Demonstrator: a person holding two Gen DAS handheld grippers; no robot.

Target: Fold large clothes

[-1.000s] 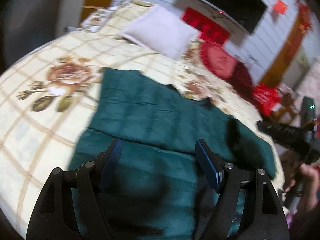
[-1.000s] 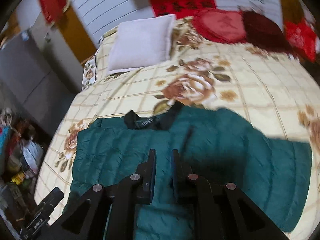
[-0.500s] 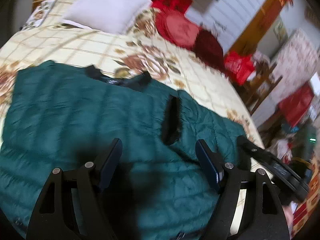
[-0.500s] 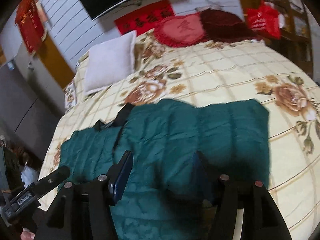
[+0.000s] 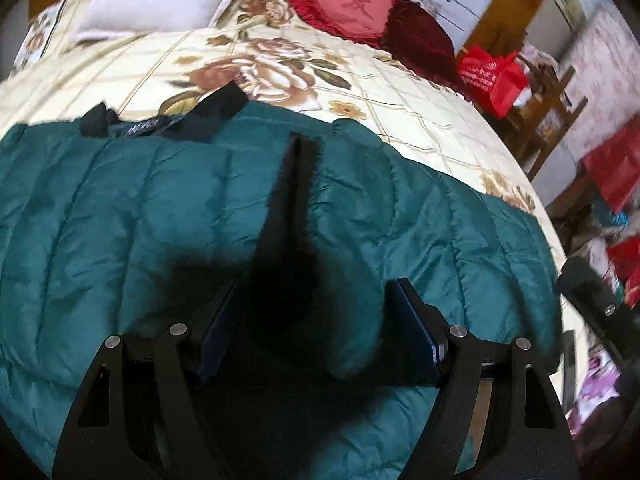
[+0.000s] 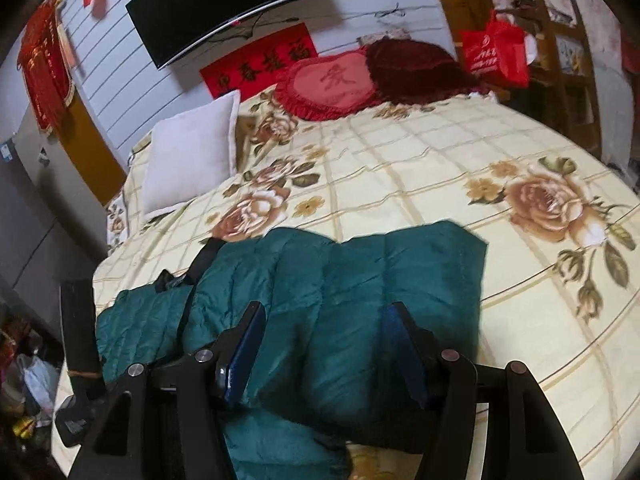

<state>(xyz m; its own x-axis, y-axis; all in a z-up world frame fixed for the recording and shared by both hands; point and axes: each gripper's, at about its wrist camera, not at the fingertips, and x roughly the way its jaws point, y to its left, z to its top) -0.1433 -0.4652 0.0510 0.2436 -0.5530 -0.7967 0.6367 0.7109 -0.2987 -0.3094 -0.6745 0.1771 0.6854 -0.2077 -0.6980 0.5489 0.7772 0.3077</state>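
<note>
A dark green quilted jacket lies flat on the floral bedspread, its black collar toward the pillows. One sleeve with a black cuff is folded across the body. My left gripper is open and empty just above the folded sleeve. In the right wrist view the jacket lies near the bed's near edge, and my right gripper is open and empty over its right part. The left gripper shows at the left edge there.
A white pillow and two red cushions lie at the head of the bed. A TV hangs on the wall. Red bags and wooden furniture stand to the right of the bed. Clutter lies on the floor at left.
The right gripper opened from shut and drew back to the right. The left gripper swung right and closer over the jacket; the sleeve now lies folded across the body.
</note>
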